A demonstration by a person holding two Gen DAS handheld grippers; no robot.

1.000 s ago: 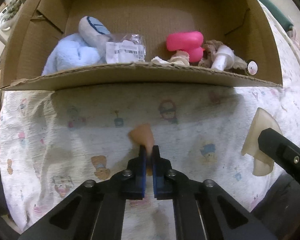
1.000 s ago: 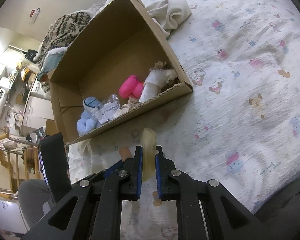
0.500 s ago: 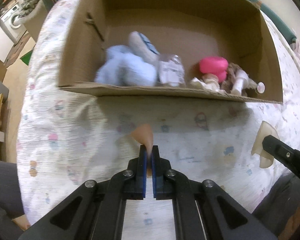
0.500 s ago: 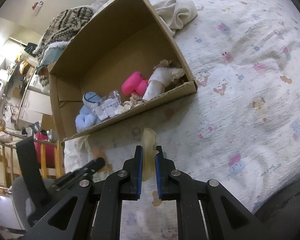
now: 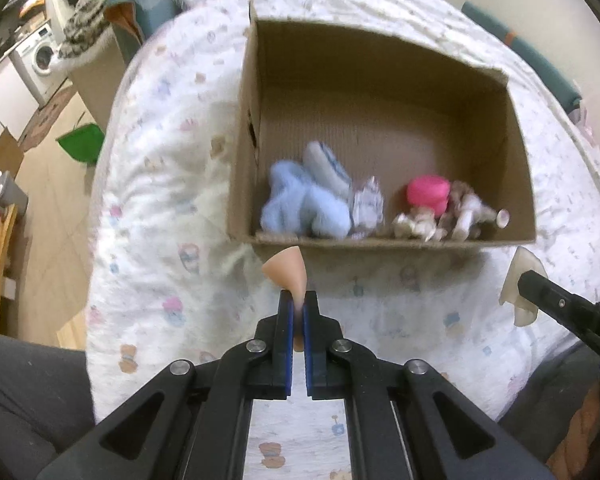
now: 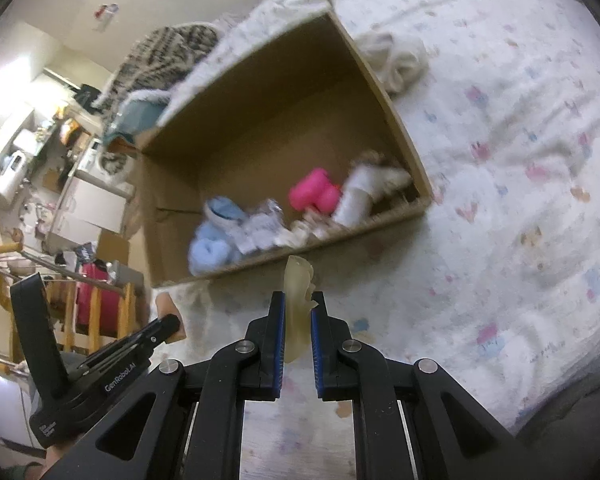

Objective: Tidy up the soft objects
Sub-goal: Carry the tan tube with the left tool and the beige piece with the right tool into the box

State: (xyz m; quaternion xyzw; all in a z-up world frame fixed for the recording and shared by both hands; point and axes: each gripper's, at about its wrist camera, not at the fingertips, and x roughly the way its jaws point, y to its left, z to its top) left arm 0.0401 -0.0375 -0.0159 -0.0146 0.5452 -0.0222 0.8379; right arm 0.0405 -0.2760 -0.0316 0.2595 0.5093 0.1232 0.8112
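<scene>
I see a box (image 5: 380, 128) of matt brown corrugated cardboard, its cut rim rough. It sits on a soft cotton-looking sheet (image 5: 160, 208), matt, with a faded print. My left gripper (image 5: 296, 304) is matt black plastic with blue rubbery pads and shiny metal pins; it pinches a smooth, peach, rubbery cone (image 5: 286, 272). My right gripper (image 6: 298, 308) nips a pale, translucent, rubbery piece (image 6: 298, 280). Inside the box: a fluffy blue plush (image 5: 300, 204), a crinkly clear plastic bag (image 5: 366, 204), a glossy pink toy (image 5: 428, 194)

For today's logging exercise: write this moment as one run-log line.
left gripper: shut on peach cone-shaped soft piece | right gripper: shut on pale yellow translucent soft piece | brown cardboard box: ahead
</scene>
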